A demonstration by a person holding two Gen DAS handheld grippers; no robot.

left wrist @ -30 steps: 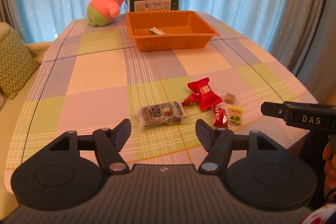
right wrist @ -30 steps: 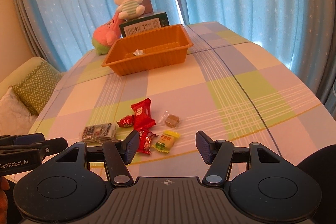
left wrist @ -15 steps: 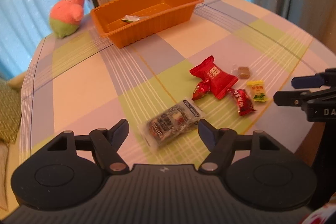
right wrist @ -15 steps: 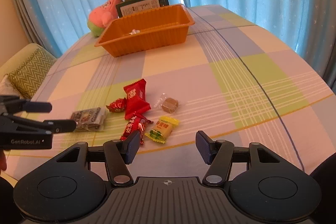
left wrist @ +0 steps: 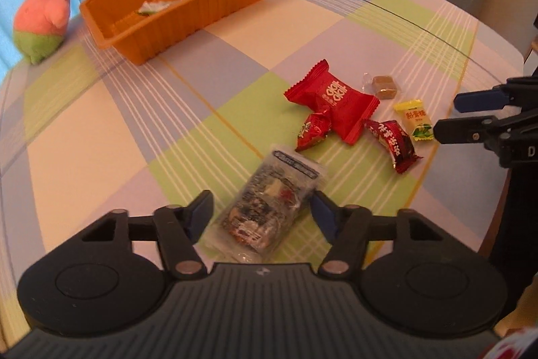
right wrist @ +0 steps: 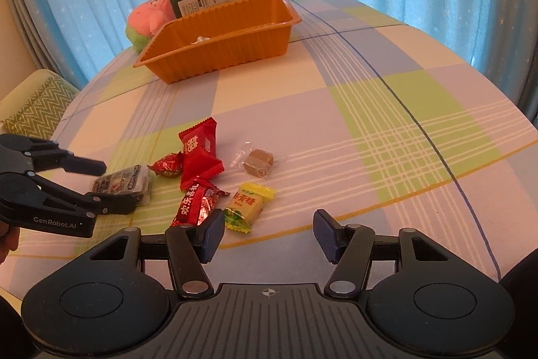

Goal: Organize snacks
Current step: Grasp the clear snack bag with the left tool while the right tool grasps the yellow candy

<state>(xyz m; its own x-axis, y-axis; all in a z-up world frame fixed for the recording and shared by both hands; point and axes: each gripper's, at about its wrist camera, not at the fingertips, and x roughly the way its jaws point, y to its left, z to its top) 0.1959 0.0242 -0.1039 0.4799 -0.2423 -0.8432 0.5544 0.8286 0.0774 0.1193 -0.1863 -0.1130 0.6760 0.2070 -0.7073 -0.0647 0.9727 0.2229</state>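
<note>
The light, crinkly clear snack packet (left wrist: 269, 207), well short of the orange tray (left wrist: 175, 5), is straddled by the closing, not yet gripping left hand-held gripper (left wrist: 260, 212); its mid-body should be pinched.

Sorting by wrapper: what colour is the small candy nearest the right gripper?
Yellow wrapper with green print, the yellow candy; clearest in the right wrist view.

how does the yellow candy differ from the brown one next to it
The yellow candy has an opaque printed wrapper with green at one end; the brown candy sits in clear wrap, its block showing. The yellow one lies nearer the right tool. Both lie loose on the tablecloth.
</note>
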